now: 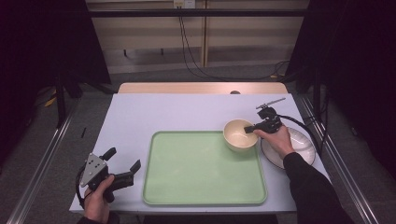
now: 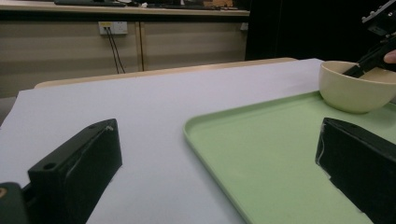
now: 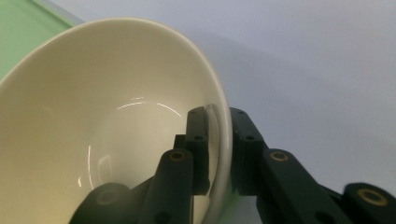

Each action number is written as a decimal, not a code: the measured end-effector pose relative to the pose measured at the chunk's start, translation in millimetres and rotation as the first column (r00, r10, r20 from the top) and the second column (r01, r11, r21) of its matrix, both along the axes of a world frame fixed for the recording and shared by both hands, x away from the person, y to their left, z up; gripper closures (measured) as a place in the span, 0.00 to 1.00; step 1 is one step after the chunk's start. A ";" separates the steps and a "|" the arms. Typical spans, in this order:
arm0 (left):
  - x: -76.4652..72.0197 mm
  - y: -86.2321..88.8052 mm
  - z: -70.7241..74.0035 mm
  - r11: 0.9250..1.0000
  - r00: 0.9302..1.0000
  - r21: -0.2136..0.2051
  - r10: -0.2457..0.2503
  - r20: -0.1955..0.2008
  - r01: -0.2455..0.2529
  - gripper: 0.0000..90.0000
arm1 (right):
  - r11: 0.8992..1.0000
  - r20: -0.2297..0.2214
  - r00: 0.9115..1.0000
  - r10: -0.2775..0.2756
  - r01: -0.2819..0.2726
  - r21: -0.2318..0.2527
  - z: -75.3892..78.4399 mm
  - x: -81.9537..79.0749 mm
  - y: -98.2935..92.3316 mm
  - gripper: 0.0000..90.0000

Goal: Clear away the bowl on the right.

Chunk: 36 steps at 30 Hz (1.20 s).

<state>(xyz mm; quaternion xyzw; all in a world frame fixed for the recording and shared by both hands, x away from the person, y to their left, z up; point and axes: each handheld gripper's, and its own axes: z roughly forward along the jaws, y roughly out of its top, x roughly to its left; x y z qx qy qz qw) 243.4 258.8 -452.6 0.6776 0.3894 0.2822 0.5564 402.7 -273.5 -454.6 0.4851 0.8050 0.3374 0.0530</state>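
Cream bowl [image 3: 107,116] rim between right gripper [image 3: 218,140] jaws

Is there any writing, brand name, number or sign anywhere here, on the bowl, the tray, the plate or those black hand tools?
None can be read.
Cream ceramic bowl: plain, no print.
Pale green plastic tray: plain.
White round plate: plain as far as it shows.
Left gripper and right gripper: no lettering visible.
White wall socket with a yellow patch: too small and blurred to read.
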 end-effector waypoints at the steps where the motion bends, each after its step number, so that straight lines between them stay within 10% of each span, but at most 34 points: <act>1: 0.1 0.0 0.0 1.000 1.000 -0.001 0.000 0.000 0.000 0.00 | 1.000 0.010 1.000 -0.009 0.009 -0.002 0.4 -0.7 0.0 0.83; 27: -0.1 0.0 0.0 1.000 1.000 0.001 0.003 0.000 -0.003 0.00 | 0.997 0.102 0.993 -0.062 0.058 0.049 6.6 -0.4 -3.2 0.04; 36: -0.2 -0.3 -0.1 1.000 1.000 -0.001 0.008 0.001 -0.008 0.00 | 0.994 0.129 0.989 -0.071 0.060 0.091 11.0 -3.8 -5.0 0.03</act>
